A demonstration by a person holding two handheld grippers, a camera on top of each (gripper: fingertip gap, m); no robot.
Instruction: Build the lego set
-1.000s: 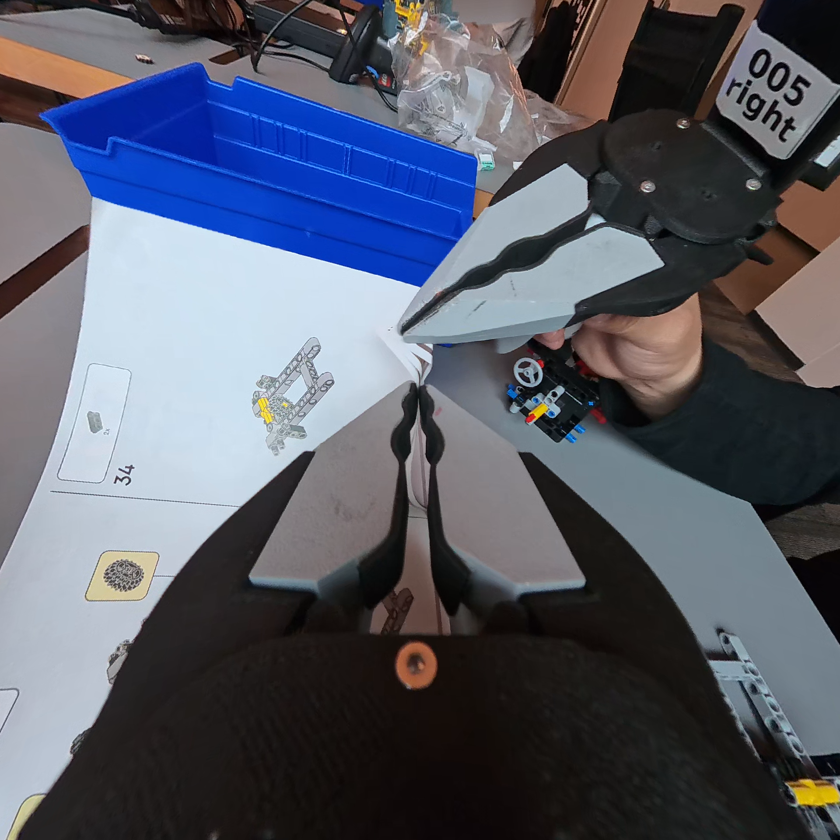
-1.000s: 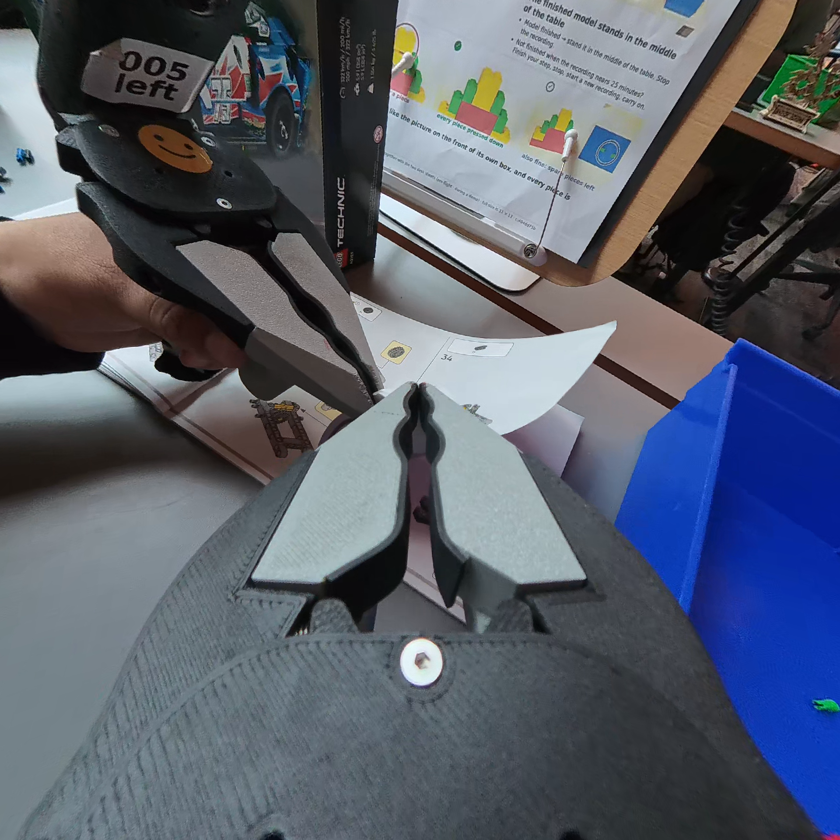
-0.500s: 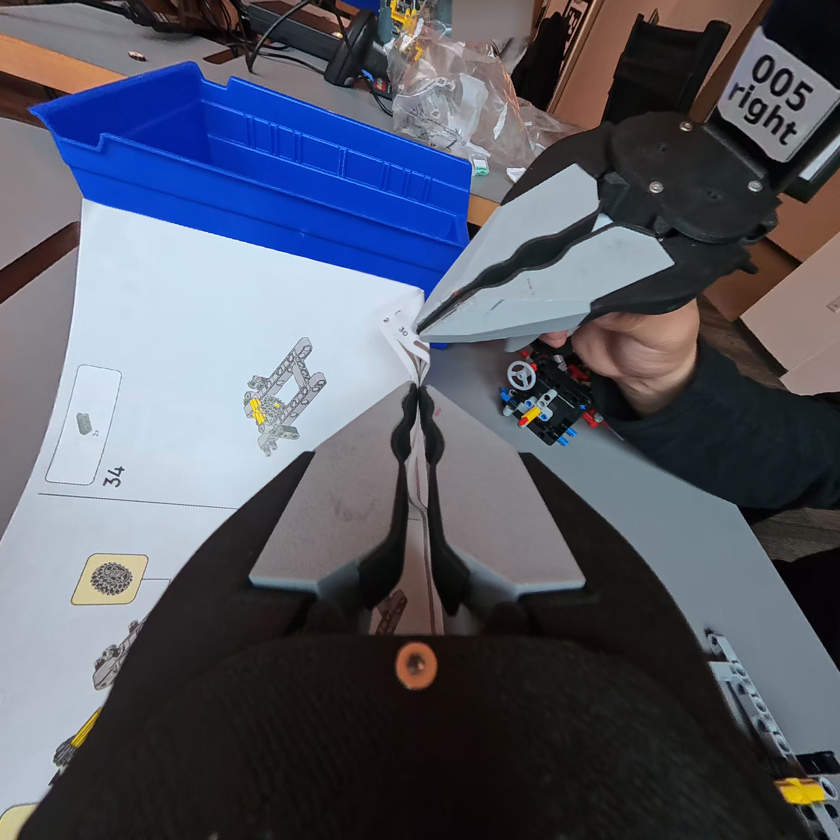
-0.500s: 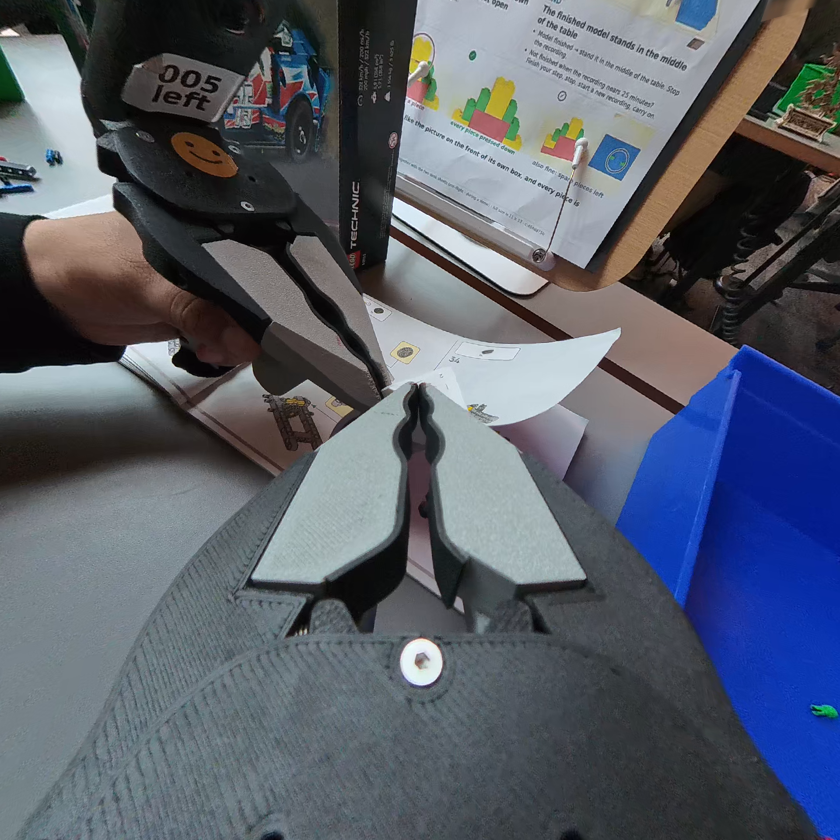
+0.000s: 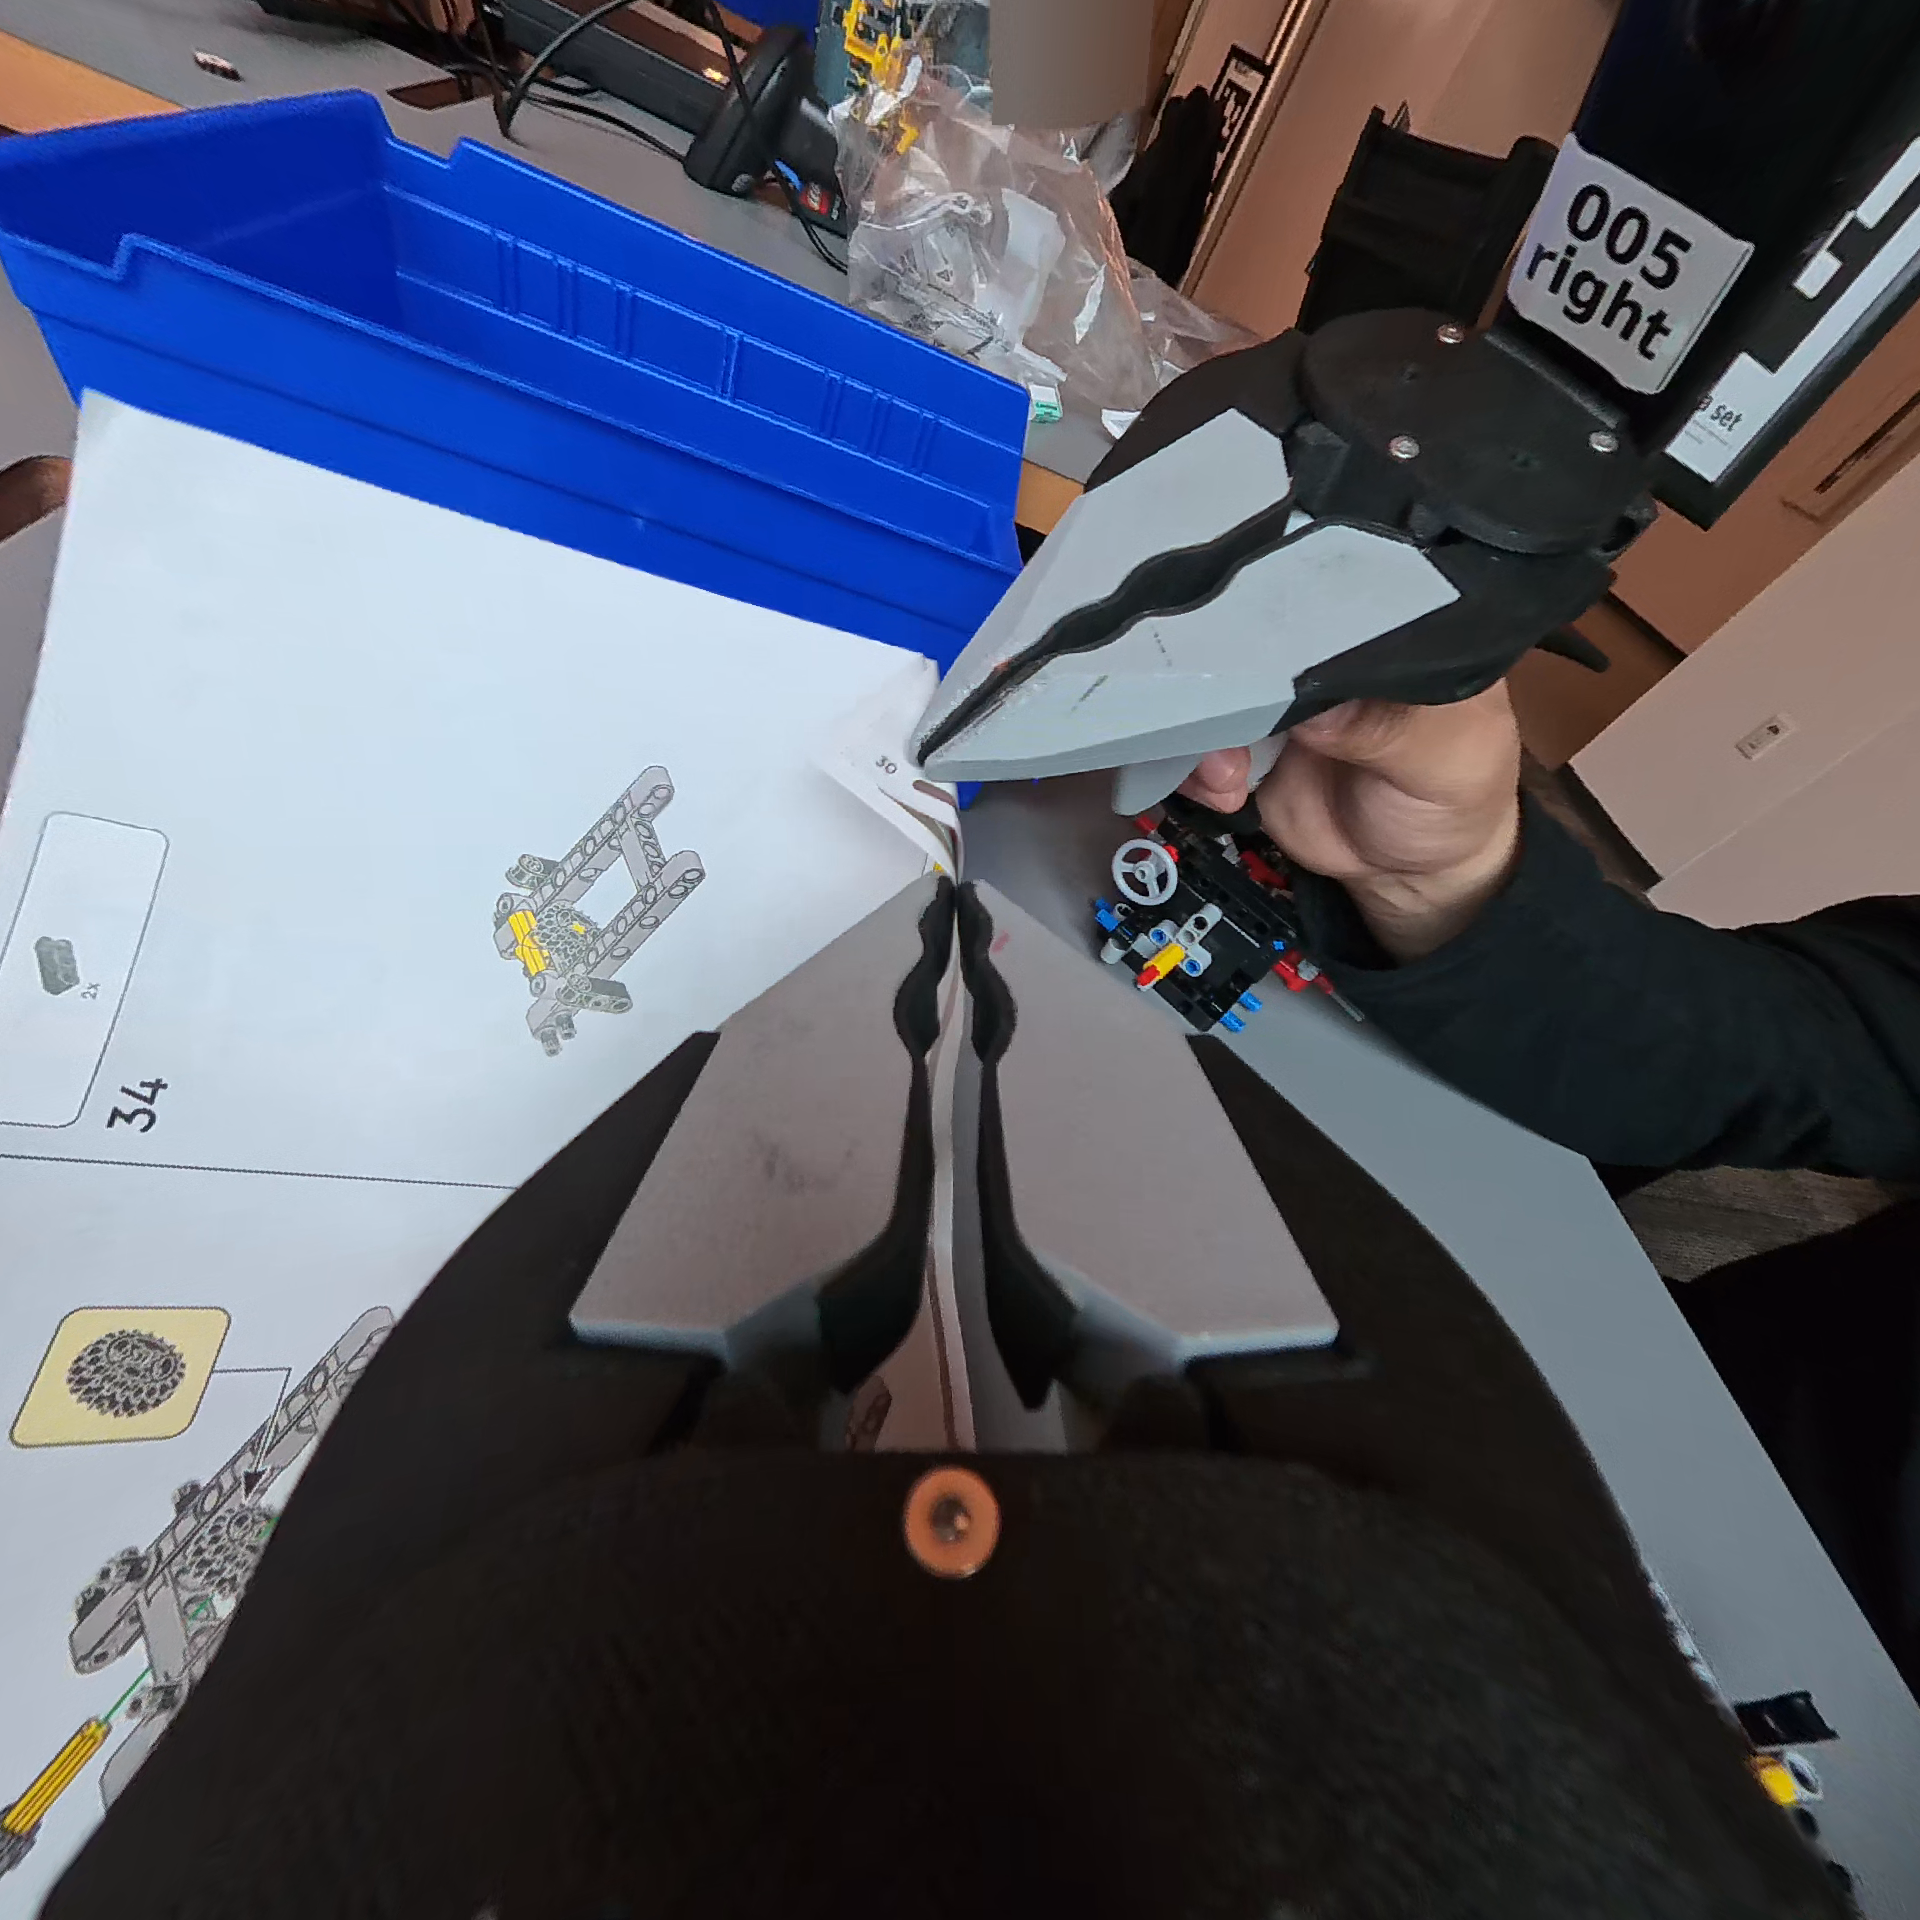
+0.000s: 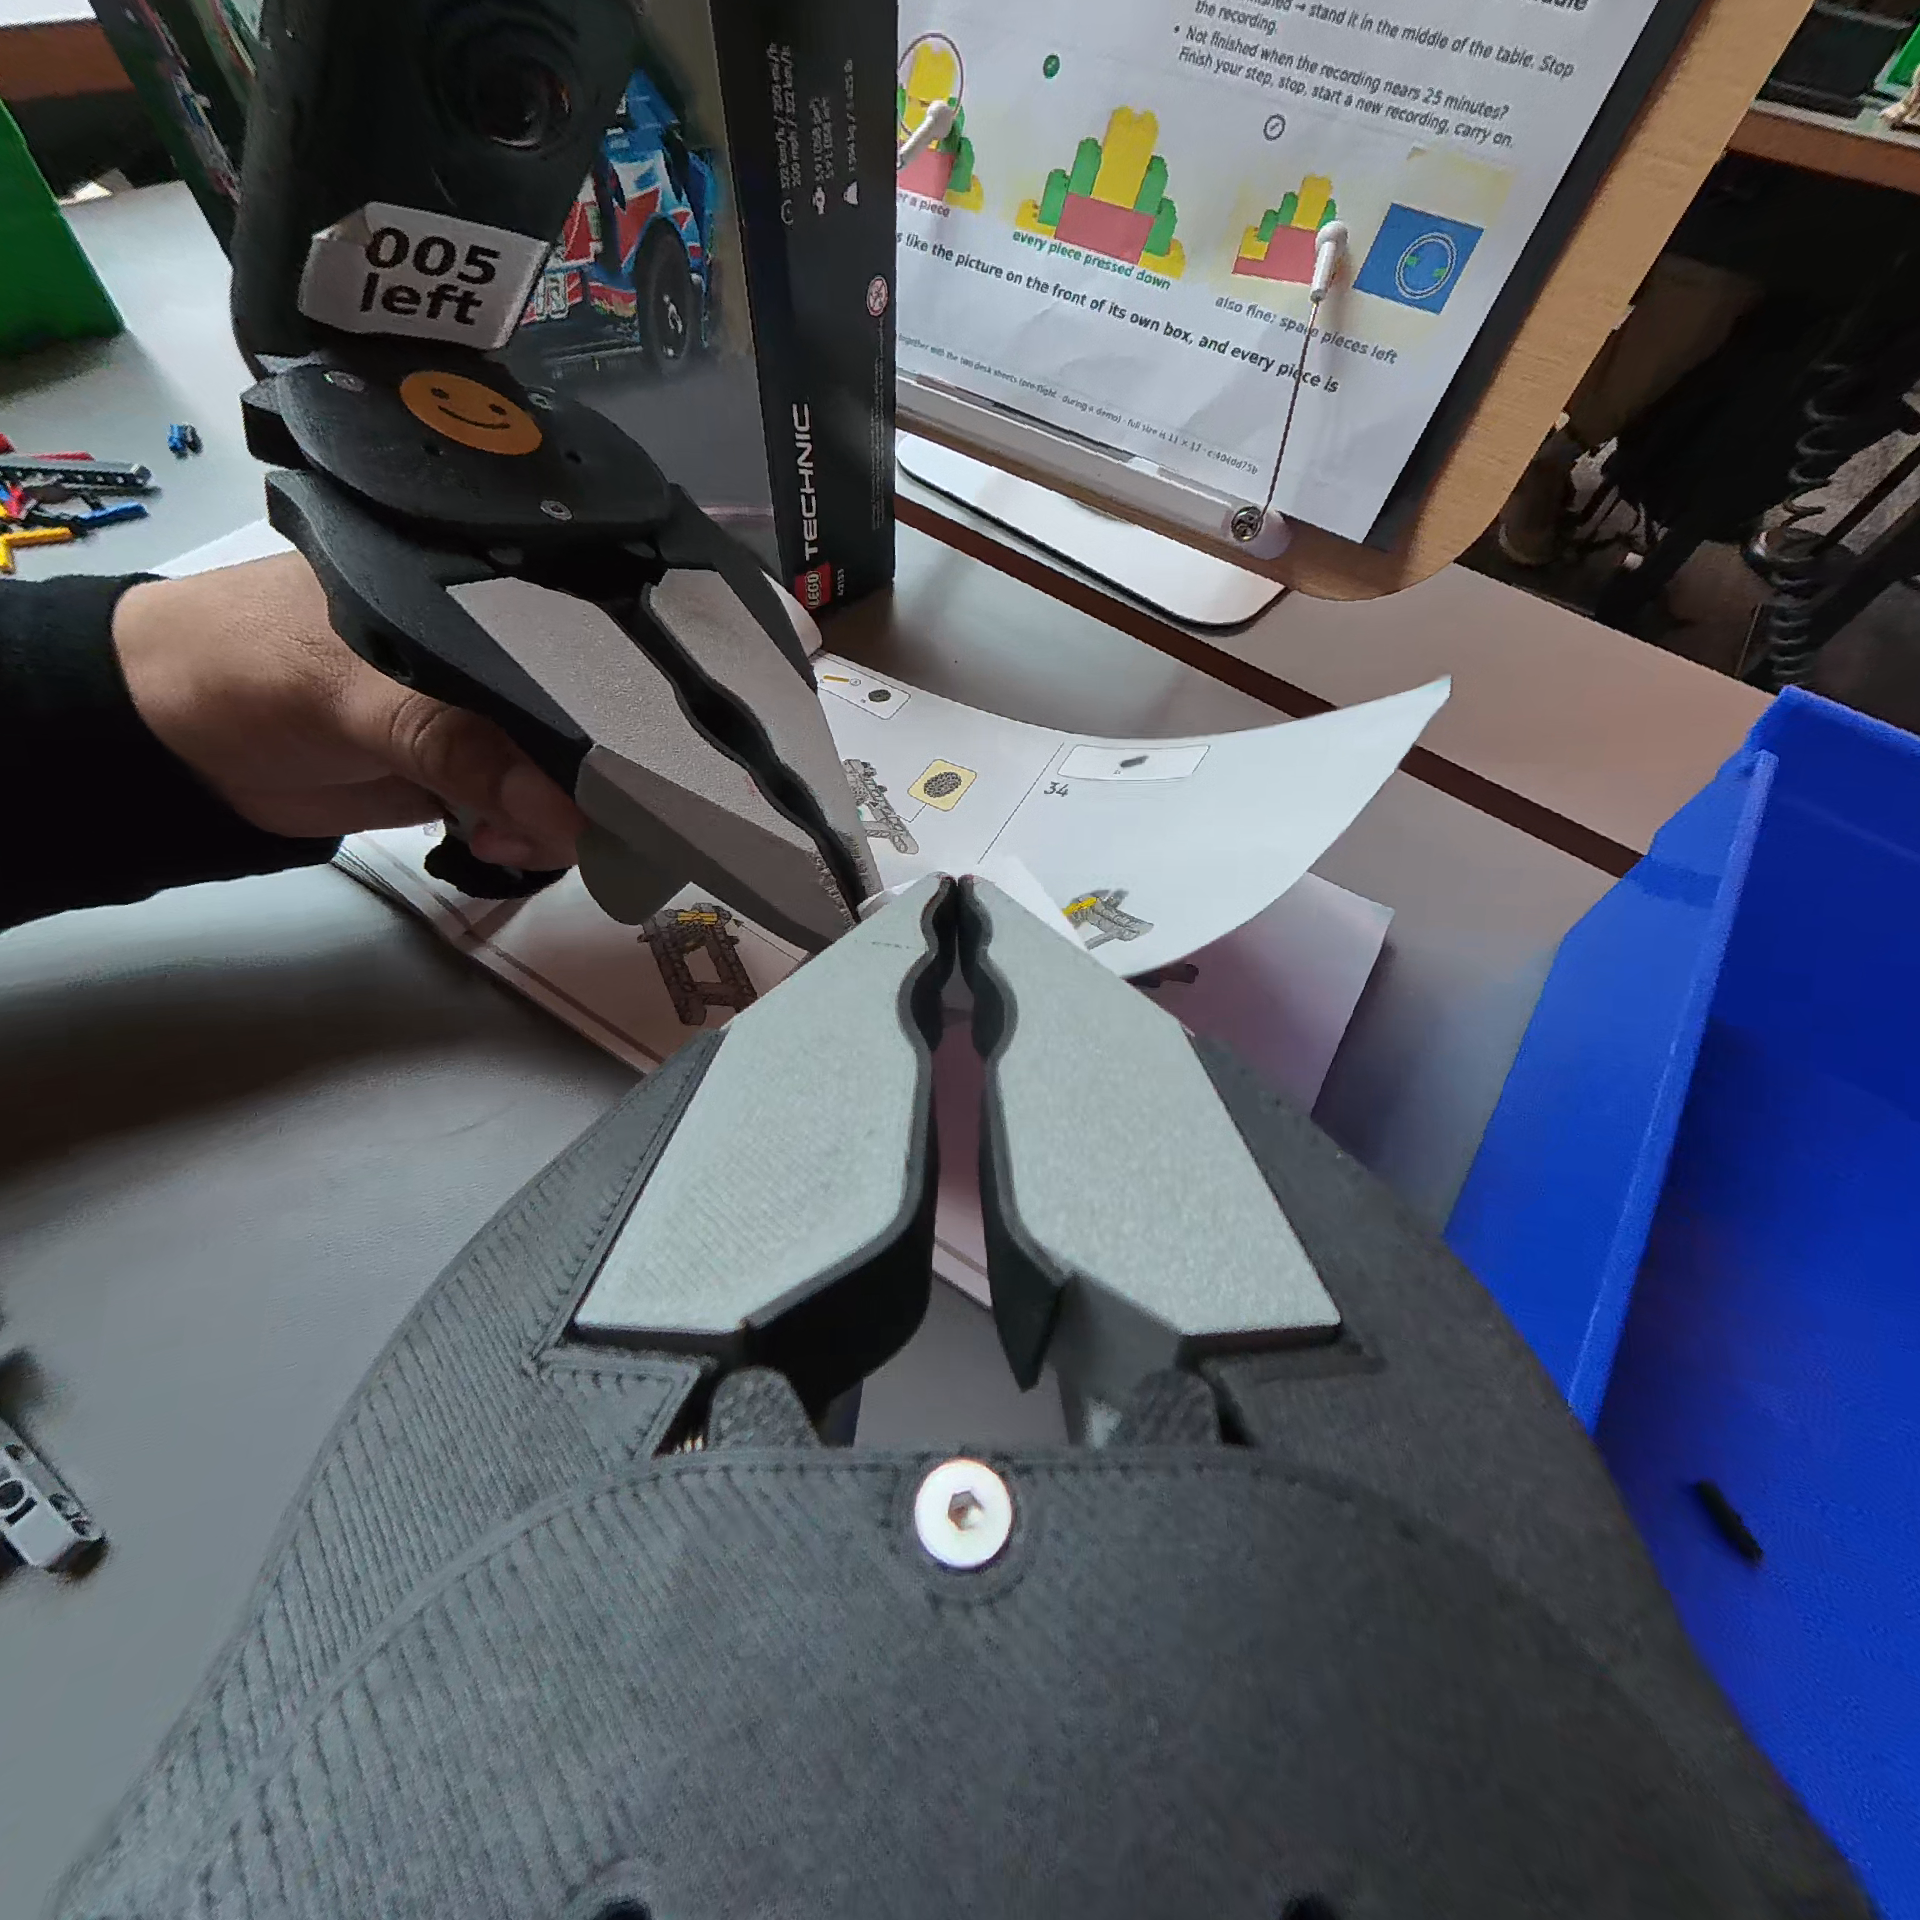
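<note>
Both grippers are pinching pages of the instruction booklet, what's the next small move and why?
Probably swing the left gripper leftward to carry its lifted page over: it curls up off the booklet, while the right gripper pinches the corner of the pages beneath, keeping them apart.

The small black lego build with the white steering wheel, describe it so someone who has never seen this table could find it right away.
Start at the big blue bin and follow its near wall to the corner by the right gripper. On the grey table just under the hand holding that gripper sits the black lego build, the only assembled model there, with a white steering wheel on top.

Grey tabletop (image 5: 1455, 1299), wood-edged board (image 6: 1558, 416) behind
</note>
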